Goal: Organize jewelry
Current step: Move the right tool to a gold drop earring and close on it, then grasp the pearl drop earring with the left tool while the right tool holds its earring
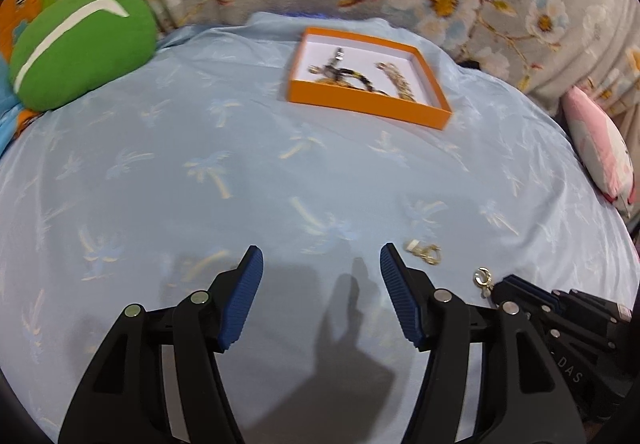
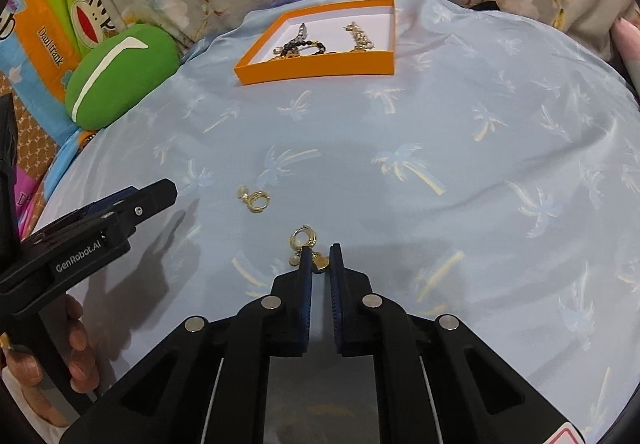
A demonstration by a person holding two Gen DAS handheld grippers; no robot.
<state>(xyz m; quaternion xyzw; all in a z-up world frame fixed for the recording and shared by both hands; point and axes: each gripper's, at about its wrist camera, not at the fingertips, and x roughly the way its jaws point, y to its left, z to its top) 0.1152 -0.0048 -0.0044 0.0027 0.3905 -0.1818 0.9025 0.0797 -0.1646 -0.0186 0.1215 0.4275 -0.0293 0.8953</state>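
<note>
I'm holding my right claw (image 2: 320, 256) low over the blue palm-print sheet (image 2: 460, 116), fingers pointing forward and nearly together, pinching a gold hoop earring (image 2: 305, 244). Its hoop is sticking out past the left fingertip and its small round charm is sitting in the narrow gap between the pads. In the left wrist view that same earring (image 1: 483, 280) is poking up from the tip of my right claw (image 1: 502, 290), which is coming in from the lower right.

My left claw (image 1: 321, 264) is hovering above the sheet (image 1: 200, 148) with its blue pads spread wide and nothing between them. From the right wrist view it (image 2: 170, 190) is reaching in from the left, angled toward the middle, with my left hand (image 2: 78, 348) wrapped around its handle.

A second gold earring (image 2: 254, 199) is lying loose on the sheet, just beside my left claw's right fingertip.

The orange box (image 2: 316, 66) is sitting well apart at the far side of the sheet, holding a dark beaded piece (image 2: 298, 44) and a pale chain (image 2: 360, 36). A green cushion (image 2: 120, 74) is lying off to the left.
</note>
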